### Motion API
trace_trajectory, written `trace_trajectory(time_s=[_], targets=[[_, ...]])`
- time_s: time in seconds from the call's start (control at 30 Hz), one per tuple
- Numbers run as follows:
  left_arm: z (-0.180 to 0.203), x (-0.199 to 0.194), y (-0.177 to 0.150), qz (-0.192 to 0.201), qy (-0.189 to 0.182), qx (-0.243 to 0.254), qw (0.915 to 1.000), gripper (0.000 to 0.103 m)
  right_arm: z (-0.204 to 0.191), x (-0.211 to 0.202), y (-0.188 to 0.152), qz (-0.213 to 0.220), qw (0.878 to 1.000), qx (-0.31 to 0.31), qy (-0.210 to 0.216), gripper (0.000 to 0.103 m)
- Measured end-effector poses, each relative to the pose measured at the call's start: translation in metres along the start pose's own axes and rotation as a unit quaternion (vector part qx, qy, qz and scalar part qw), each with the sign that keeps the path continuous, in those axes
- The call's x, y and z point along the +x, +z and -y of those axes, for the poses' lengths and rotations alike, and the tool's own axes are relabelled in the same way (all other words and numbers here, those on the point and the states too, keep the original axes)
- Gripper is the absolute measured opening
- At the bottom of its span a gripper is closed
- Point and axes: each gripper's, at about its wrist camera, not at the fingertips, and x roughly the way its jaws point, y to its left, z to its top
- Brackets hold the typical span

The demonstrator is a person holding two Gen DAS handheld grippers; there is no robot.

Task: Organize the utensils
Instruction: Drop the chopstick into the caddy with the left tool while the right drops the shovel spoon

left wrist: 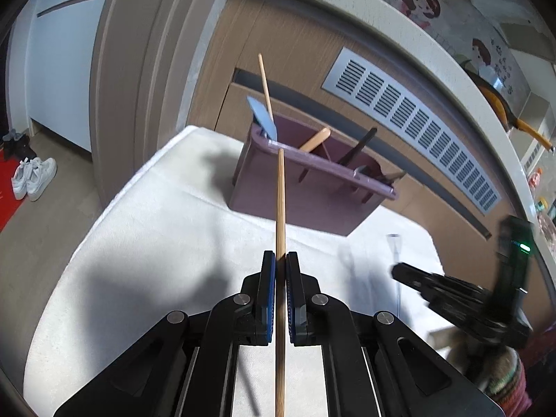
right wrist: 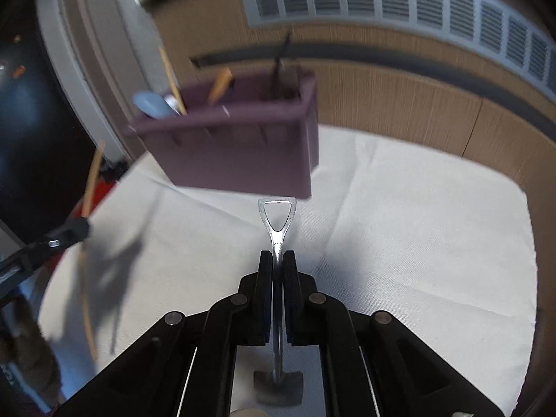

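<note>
A purple utensil holder (left wrist: 305, 180) stands on a white cloth (left wrist: 156, 243) and holds a chopstick, a blue-headed utensil, a wooden handle and dark utensils. It also shows in the right wrist view (right wrist: 243, 146). My left gripper (left wrist: 280, 260) is shut on a wooden chopstick (left wrist: 280, 208) that points at the holder's near rim. My right gripper (right wrist: 277, 260) is shut on a metal shovel-shaped spoon (right wrist: 277, 219), its looped handle pointing at the holder. The right gripper shows at the right of the left wrist view (left wrist: 451, 295).
A wood-panelled cabinet with a metal vent grille (left wrist: 417, 125) rises just behind the holder. The cloth's edges drop off at left and front. White shoes (left wrist: 33, 177) lie on the floor at far left. The left gripper with its chopstick (right wrist: 87, 208) is at the left.
</note>
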Motion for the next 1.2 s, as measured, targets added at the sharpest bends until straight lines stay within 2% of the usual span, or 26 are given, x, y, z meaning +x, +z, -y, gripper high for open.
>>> trace_trajectory(time_s=[0.17,0.27,0.37,0.47,0.6,0.63,0.7,0.87,1.2], targets=[[0.018,-0.01,0.005,0.026,-0.007,0.019,0.9995,0.006,-0.012,-0.045,0.003,0.061,0.998,-0.003,0.022,0.004],[0.033,-0.023,0.022,0.051,-0.02,0.026,0.9982,0.006,-0.011,-0.062,0.009,0.089,0.995,0.005,0.034,0.001],[0.056,-0.048,0.058,0.115,-0.03,0.054,0.9915,0.006,-0.02,-0.09,0.039,0.134,0.99,0.009,0.048,0.001],[0.077,-0.073,0.096,0.203,-0.043,0.076,0.9752,0.006,-0.028,-0.115,0.074,0.181,0.982,-0.007,0.051,0.001],[0.101,-0.088,0.128,0.306,-0.04,0.117,0.9441,0.006,-0.042,-0.15,0.122,0.238,0.97,-0.036,0.036,0.001],[0.104,-0.086,0.135,0.323,-0.041,0.124,0.9372,0.006,-0.045,-0.156,0.132,0.25,0.967,-0.044,0.032,0.001],[0.105,-0.078,0.143,0.34,-0.043,0.122,0.9314,0.006,-0.048,-0.161,0.148,0.264,0.963,-0.055,0.024,0.001],[0.091,-0.03,0.155,0.334,-0.026,0.094,0.9373,0.006,-0.045,-0.142,0.165,0.259,0.964,-0.056,0.015,0.001],[0.065,0.049,0.146,0.311,0.002,0.074,0.9476,0.006,-0.022,-0.071,0.163,0.196,0.98,-0.027,0.023,0.001]])
